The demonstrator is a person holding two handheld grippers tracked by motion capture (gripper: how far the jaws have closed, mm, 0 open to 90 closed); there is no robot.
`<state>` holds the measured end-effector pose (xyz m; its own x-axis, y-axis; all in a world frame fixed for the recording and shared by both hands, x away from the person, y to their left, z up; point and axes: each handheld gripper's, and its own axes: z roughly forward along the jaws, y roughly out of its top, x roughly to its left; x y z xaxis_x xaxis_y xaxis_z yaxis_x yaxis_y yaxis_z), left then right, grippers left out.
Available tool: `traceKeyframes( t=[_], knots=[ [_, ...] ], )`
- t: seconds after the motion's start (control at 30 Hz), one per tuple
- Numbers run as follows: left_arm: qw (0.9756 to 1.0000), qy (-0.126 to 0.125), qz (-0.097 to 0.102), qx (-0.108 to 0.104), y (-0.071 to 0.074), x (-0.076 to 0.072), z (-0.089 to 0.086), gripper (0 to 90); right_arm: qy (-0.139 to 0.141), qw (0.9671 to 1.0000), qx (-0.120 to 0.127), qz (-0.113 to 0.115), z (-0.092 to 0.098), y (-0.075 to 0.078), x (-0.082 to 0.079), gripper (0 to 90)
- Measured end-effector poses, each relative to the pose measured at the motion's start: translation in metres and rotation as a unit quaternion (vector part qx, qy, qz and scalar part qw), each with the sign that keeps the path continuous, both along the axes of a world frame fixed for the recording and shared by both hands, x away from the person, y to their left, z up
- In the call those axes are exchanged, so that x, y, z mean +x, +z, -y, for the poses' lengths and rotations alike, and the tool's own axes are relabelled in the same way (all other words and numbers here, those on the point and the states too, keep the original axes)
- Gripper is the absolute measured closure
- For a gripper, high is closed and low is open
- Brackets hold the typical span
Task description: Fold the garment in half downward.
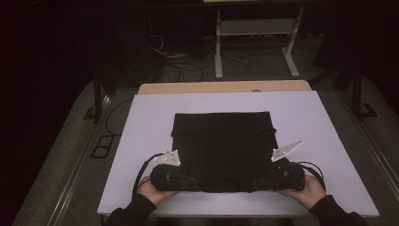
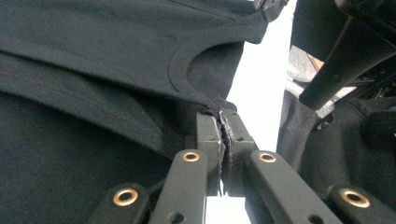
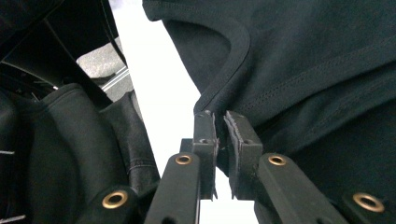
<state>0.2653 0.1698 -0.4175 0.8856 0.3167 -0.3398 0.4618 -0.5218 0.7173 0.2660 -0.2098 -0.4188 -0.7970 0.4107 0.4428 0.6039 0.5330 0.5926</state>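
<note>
At the near edge of the counter point(image 1: 141, 141), the left tool point(image 1: 194, 181) has its jaws pressed together on the near left corner of a black garment point(image 1: 221, 150), a thin fold of cloth pinched between the pads, as the left gripper view shows point(image 2: 223, 122). Its hand point(image 1: 149, 192) grips the body from below, and the grey plate point(image 1: 170, 158) stands above it. Opposite, the right tool point(image 1: 256, 182) is likewise clamped on the near right corner of the garment; in the right gripper view point(image 3: 220, 120) the pads sit close with the hemmed edge caught between them. The right hand point(image 1: 307, 190) holds that tool, its plate point(image 1: 286, 149) tilted up and outward. Both tools point inward toward each other along the garment's near edge, well apart, with the cloth between them. The garment point(image 2: 116, 56) lies folded and flat in the middle of the white counter, roughly square, its far edge straight and its near edge close to the person. A curved, banded opening point(image 3: 240, 51) in the cloth shows just beyond each pair of jaws. Dark sleeves point(image 1: 134, 209) come in from the bottom. Beyond the counter a strip of wood point(image 1: 226, 86) shows at its far end, and farther off, on the dark floor, stands a white frame point(image 1: 254, 28) with cables point(image 1: 183, 70) beside it.
</note>
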Motion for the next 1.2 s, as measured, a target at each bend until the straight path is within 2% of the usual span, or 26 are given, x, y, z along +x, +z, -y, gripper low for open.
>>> traceKeyframes(
  t=[0.17,0.63,0.83,0.97,1.13,1.2],
  knots=[
    [0.9999,-0.004,-0.003,0.014,-0.004,-0.003,0.000,86.0,0.007,0.9999,-0.007,-0.011,-0.001,-0.002,-0.002,81.3],
    [0.9990,-0.021,-0.026,0.031,-0.011,-0.006,0.001,86.1,0.020,0.9994,-0.020,-0.020,-0.001,-0.006,-0.007,81.2],
    [0.9987,-0.024,-0.027,0.036,-0.012,-0.007,0.001,86.1,0.021,0.9992,-0.024,-0.023,-0.002,-0.007,-0.008,80.8],
    [0.9986,-0.018,-0.035,0.035,-0.013,-0.006,0.001,84.5,0.023,0.9990,-0.029,-0.024,-0.002,-0.007,-0.007,79.4],
    [0.9986,-0.018,-0.033,0.038,-0.013,-0.007,0.000,81.1,0.019,0.9991,-0.029,-0.026,-0.002,-0.006,-0.007,74.8],
    [0.9987,-0.018,-0.031,0.036,-0.012,-0.007,-0.001,78.1,0.016,0.9992,-0.033,-0.014,-0.002,-0.005,-0.007,71.2]
  ],
)
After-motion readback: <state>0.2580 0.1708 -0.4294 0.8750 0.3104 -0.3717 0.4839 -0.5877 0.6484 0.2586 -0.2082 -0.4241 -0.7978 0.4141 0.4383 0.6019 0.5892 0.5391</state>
